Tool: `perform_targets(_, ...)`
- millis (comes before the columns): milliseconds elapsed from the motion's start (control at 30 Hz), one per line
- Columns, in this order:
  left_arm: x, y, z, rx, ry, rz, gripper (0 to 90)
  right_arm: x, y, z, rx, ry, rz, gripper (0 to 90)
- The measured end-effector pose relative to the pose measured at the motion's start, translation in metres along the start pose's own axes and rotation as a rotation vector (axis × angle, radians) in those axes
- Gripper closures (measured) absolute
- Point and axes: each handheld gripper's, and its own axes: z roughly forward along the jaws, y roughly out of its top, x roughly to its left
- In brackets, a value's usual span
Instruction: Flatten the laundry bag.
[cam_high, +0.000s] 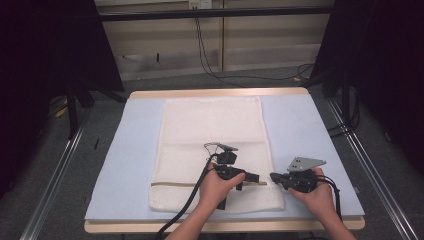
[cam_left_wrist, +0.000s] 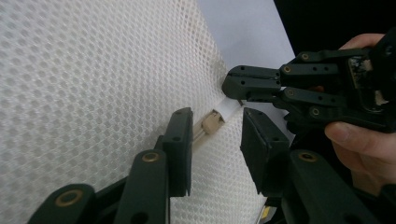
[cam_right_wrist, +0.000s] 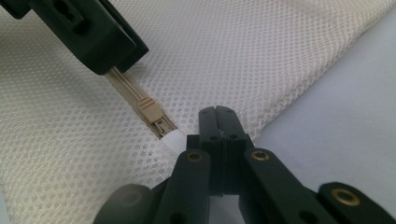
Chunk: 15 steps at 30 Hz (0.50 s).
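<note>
A white mesh laundry bag (cam_high: 212, 150) lies flat on the table (cam_high: 300, 125). Its beige zipper slider (cam_right_wrist: 150, 113) sits near the bag's right edge. The right tongs (cam_right_wrist: 218, 122), pressed together, pinch the bag's white tab (cam_right_wrist: 173, 139) just beside the slider. The left tongs (cam_left_wrist: 215, 140) stand spread, straddling the slider without touching it.
</note>
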Motion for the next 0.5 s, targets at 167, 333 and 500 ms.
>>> perform_targets(167,-0.001,0.0,0.008,0.023,0.002,-0.028,67.9,-0.001,0.0,0.001,0.003,0.002,0.005,90.0)
perform_targets(333,-0.003,0.001,0.016,0.041,0.029,-0.038,69.6,-0.001,0.0,0.002,0.007,0.0,0.014,90.0)
perform_targets(500,-0.003,0.003,0.024,0.045,0.03,-0.062,73.6,-0.001,0.0,0.002,0.0,0.002,0.019,90.0)
